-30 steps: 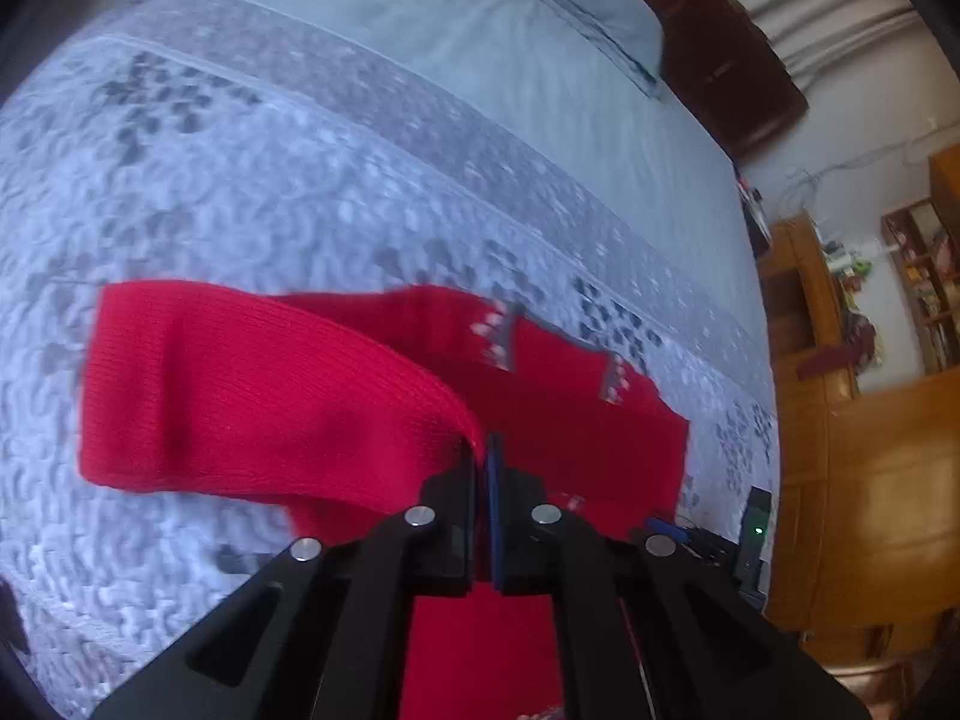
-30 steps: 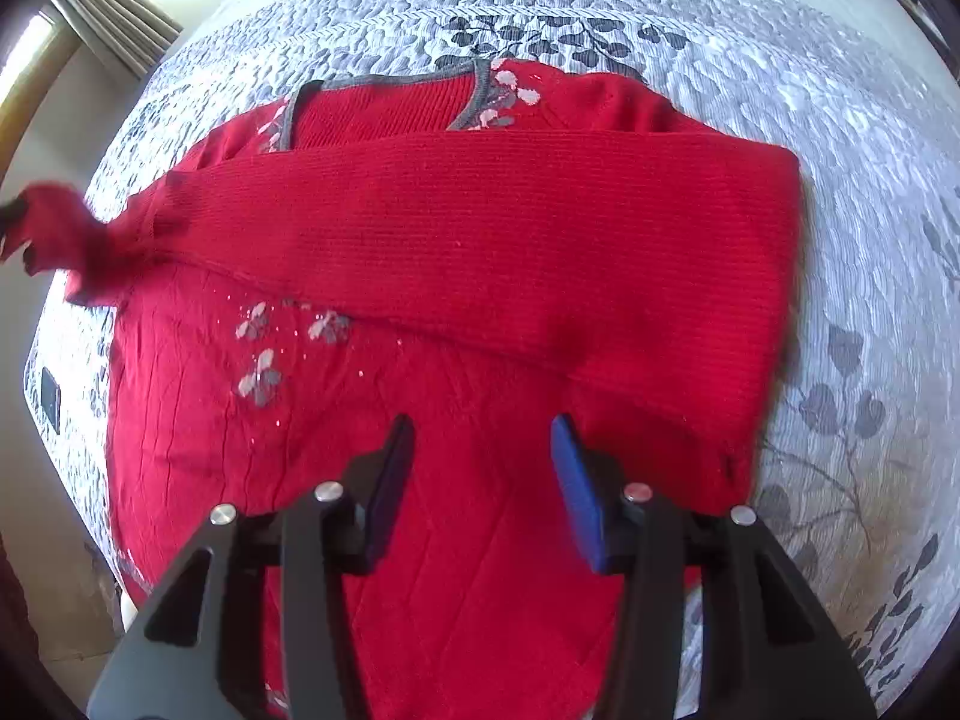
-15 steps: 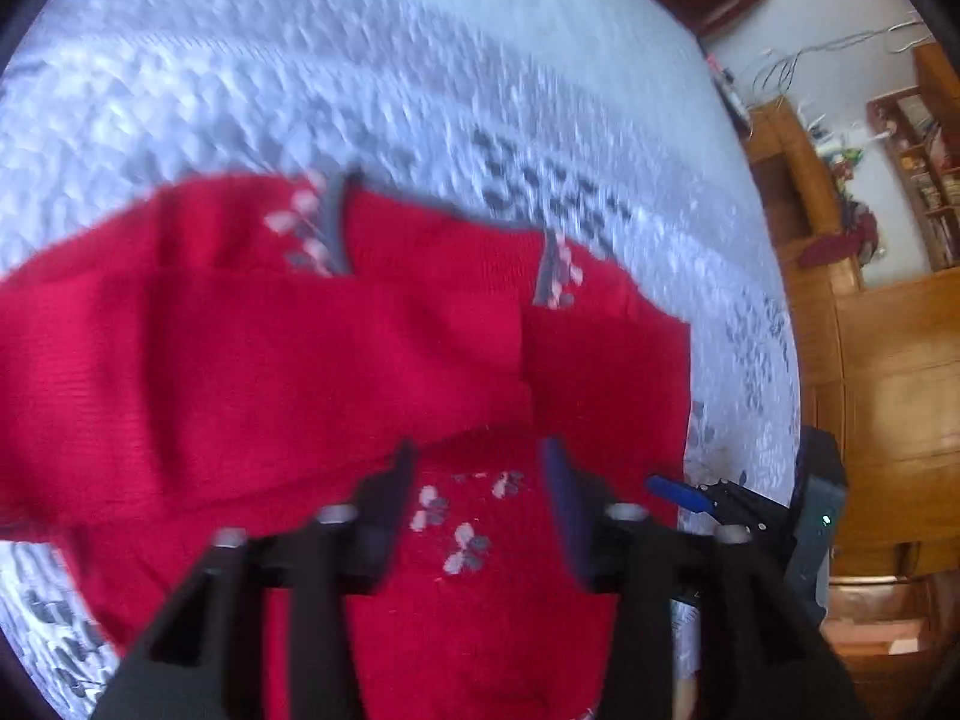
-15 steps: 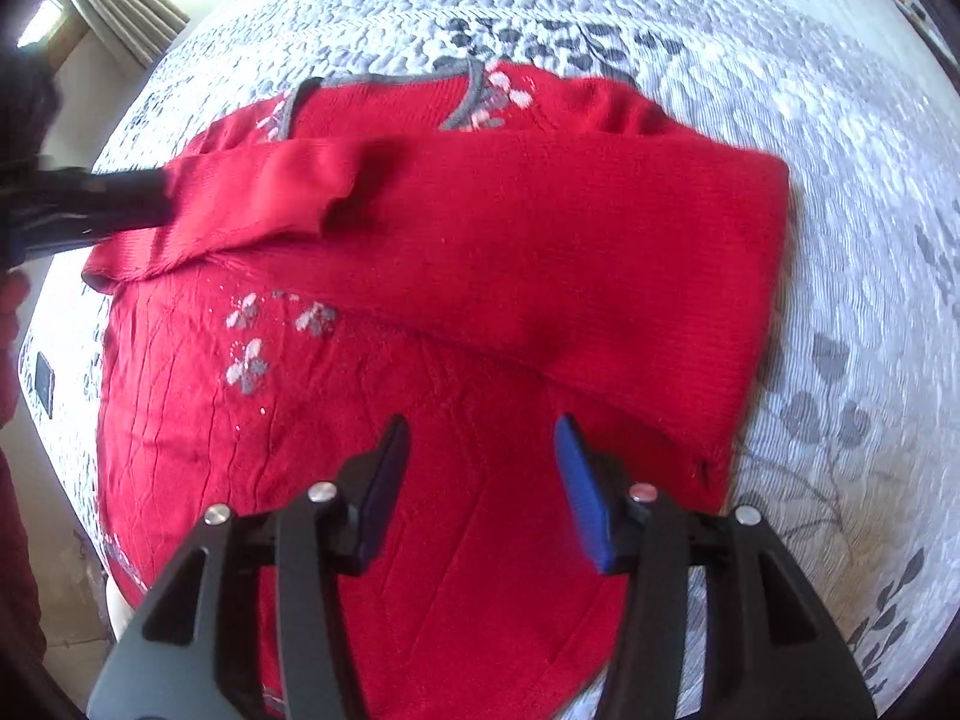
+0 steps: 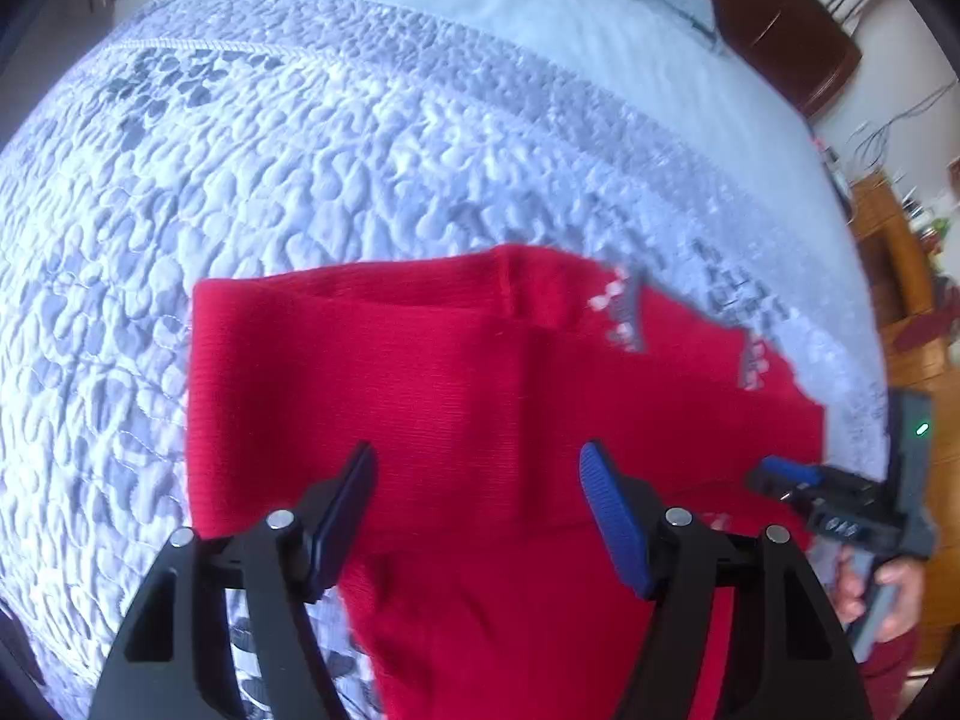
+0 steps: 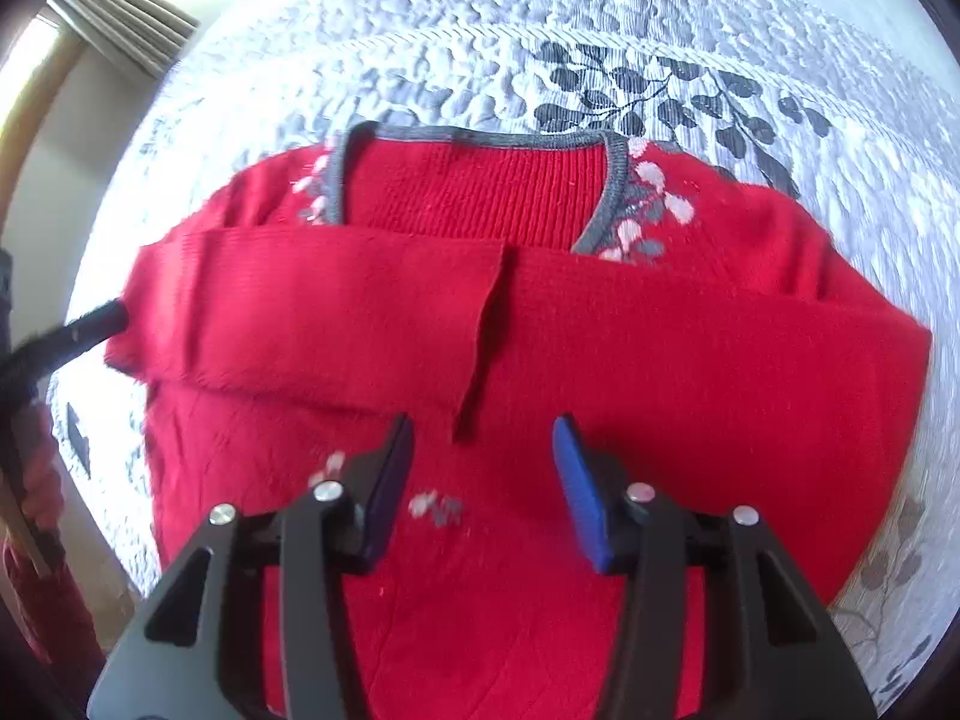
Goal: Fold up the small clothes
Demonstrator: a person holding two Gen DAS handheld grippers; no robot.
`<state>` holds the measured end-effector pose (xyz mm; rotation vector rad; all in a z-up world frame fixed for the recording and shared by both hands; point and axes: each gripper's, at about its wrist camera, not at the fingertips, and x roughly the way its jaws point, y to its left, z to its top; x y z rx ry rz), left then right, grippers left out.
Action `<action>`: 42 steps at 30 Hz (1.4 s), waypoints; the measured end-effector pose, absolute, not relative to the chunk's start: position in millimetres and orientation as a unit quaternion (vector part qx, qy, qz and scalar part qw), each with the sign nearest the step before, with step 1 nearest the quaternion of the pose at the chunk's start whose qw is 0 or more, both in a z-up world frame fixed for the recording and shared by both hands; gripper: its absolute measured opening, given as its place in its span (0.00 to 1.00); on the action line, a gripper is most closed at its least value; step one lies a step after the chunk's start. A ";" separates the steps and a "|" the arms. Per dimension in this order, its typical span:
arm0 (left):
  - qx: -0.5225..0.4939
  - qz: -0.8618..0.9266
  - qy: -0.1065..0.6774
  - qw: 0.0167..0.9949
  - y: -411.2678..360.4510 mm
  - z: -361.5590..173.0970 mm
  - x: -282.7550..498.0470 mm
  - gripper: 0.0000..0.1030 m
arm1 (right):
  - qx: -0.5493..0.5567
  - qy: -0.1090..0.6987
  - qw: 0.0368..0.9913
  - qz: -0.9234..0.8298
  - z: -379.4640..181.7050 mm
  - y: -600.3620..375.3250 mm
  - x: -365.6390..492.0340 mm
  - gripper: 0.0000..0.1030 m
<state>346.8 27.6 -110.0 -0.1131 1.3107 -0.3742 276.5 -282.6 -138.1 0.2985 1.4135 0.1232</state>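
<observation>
Red knit fills the middle of both views: a small sweater (image 6: 540, 570) lies flat on a quilted bedspread (image 6: 750, 30) that is pale grey-white with dark leaf prints. Its neckline, trimmed in grey (image 6: 468, 135), points away from the right wrist camera, with pale pink and grey flowers stitched on either side of the opening. Both sleeves are folded across the chest; the left-side sleeve (image 6: 312, 312) lies on top, and its cuff edge (image 6: 486, 336) runs as a slanting line over the other sleeve (image 6: 720, 360). The right gripper (image 6: 483, 480) hangs just above the lower body of the sweater with its jaws spread wide and nothing between them. The left gripper (image 5: 477, 510) is likewise spread apart and holds nothing, poised over the folded sleeves (image 5: 360, 390) near the sweater's side edge. In the left wrist view the right gripper (image 5: 840, 492) shows at the far right with a hand (image 5: 882, 594) around its handle. Beyond the bed, that view also shows a dark headboard (image 5: 780, 18) and wooden furniture (image 5: 924, 324).
</observation>
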 end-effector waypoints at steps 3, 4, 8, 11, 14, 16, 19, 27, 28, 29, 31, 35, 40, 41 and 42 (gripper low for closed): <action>-0.047 -0.166 0.615 0.769 32.4 -123.6 351.2 0.68 | 0.140 0.658 0.738 0.052 -147.6 -278.8 284.8 0.44; -0.048 -0.163 0.616 0.769 34.7 -126.7 351.6 0.68 | 0.143 0.659 0.737 0.055 -149.3 -277.6 287.1 0.44; -0.051 -0.158 0.620 0.767 42.0 -135.4 354.1 0.68 | 0.159 0.664 0.728 0.065 -159.4 -267.6 298.2 0.31; -0.045 -0.154 0.613 0.773 48.2 -129.8 351.5 0.68 | 0.169 0.659 0.728 0.082 -161.6 -261.3 302.9 0.06; -0.056 -0.150 0.604 0.781 57.7 -117.6 352.5 0.68 | 0.174 0.647 0.737 0.094 -153.1 -263.8 300.2 0.04; -0.056 -0.143 0.594 0.789 64.8 -107.9 352.9 0.68 | 0.181 0.632 0.747 0.100 -139.1 -271.9 296.5 0.04; -0.048 -0.136 0.583 0.800 67.2 -97.6 355.5 0.69 | 0.175 0.607 0.771 0.087 -108.1 -296.0 284.5 0.04; -0.014 -0.127 0.594 0.794 37.9 -116.0 358.5 0.69 | 0.155 0.597 0.787 0.010 -88.7 -382.4 230.9 0.04; -0.013 -0.127 0.598 0.791 34.0 -120.9 359.1 0.69 | 0.161 0.603 0.781 0.000 -97.0 -393.4 224.0 0.04; -0.009 -0.125 0.601 0.789 29.5 -126.2 360.0 0.69 | 0.173 0.611 0.772 -0.004 -107.3 -401.2 218.6 0.04; -0.007 -0.126 0.607 0.784 22.3 -135.8 361.9 0.69 | 0.180 0.621 0.763 -0.015 -124.0 -411.4 210.7 0.04; -0.001 -0.117 0.620 0.776 15.5 -152.9 366.7 0.69 | 0.206 0.624 0.753 -0.018 -147.8 -423.6 199.6 0.04; -0.004 -0.128 0.614 0.779 11.6 -156.8 368.4 0.47 | 0.188 0.633 0.751 -0.012 -160.0 -420.4 200.8 0.06; -0.010 -0.135 0.616 0.776 11.0 -157.3 369.6 0.37 | 0.182 0.633 0.752 -0.009 -159.2 -418.8 201.7 0.10; -0.020 -0.142 0.621 0.770 11.4 -156.7 370.9 0.31 | 0.182 0.632 0.753 -0.004 -156.2 -418.8 202.4 0.14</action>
